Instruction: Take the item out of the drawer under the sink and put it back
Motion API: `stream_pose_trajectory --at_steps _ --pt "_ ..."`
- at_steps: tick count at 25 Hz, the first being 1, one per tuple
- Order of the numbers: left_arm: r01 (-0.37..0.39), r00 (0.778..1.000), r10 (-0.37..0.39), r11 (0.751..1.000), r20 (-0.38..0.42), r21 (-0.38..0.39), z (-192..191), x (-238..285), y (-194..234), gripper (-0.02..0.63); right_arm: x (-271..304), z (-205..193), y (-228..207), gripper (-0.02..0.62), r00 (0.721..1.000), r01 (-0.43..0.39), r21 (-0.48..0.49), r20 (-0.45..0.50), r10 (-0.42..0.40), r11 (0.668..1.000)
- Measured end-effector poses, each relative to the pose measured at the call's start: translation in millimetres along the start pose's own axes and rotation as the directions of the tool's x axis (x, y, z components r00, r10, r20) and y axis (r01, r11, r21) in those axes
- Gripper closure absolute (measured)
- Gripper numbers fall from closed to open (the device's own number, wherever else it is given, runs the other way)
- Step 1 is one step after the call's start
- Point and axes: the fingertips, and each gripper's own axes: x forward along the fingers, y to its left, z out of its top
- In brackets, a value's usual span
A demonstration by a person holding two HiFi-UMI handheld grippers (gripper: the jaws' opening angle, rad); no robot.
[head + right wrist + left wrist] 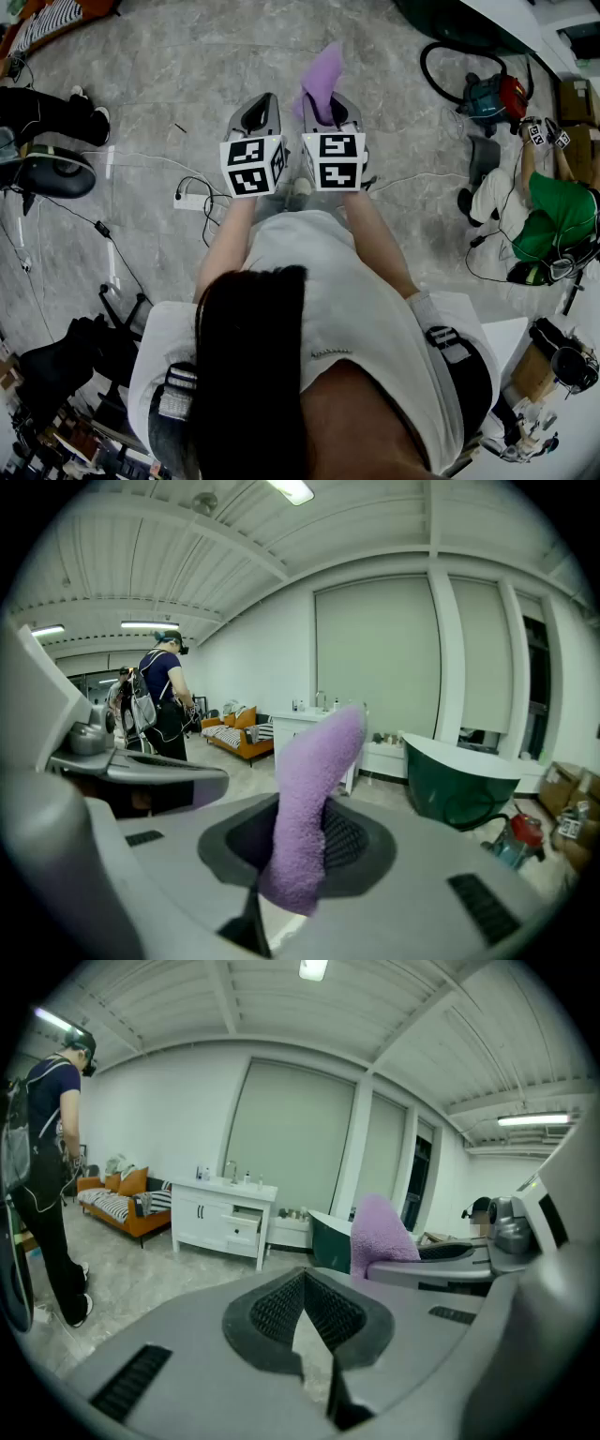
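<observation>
My right gripper is shut on a fuzzy purple cloth, which sticks up and forward out of the jaws. The same cloth shows in the left gripper view. My left gripper is held beside it at the same height, its pads meeting at the tip with nothing between them. Far ahead across the floor stands the white sink cabinet, with one drawer pulled out.
A dark green bathtub stands right of the cabinet and an orange sofa left of it. A person stands at left; another sits on the floor at right. A vacuum cleaner, cables and a power strip lie about.
</observation>
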Motion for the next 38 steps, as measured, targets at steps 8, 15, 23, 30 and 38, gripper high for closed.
stream_pose_trajectory --at_steps 8,15,23,30,38 --pt "-0.001 1.0 0.002 1.0 -0.004 0.01 -1.6 3.1 -11.8 0.603 -3.3 -1.8 -9.7 0.485 1.0 0.007 0.007 0.004 -0.007 1.0" --pt "-0.026 1.0 0.026 1.0 -0.006 0.01 -1.2 11.8 -20.4 0.603 -4.1 -0.6 -24.4 0.482 1.0 -0.008 -0.003 0.01 0.008 1.0" --pt "-0.041 0.999 0.041 0.999 0.002 0.009 3.2 26.0 -27.8 0.603 4.0 2.8 -43.0 0.482 1.0 -0.021 0.009 0.016 0.021 1.0" --pt "-0.045 0.999 0.045 0.999 -0.003 0.022 7.3 41.1 -17.8 0.603 20.3 5.7 -46.4 0.482 1.0 -0.024 0.019 0.012 0.024 1.0" --pt "-0.042 0.999 0.042 0.999 -0.007 0.03 13.4 74.4 7.1 0.603 60.1 10.4 -49.0 0.482 1.0 -0.021 0.035 -0.008 0.021 0.999"
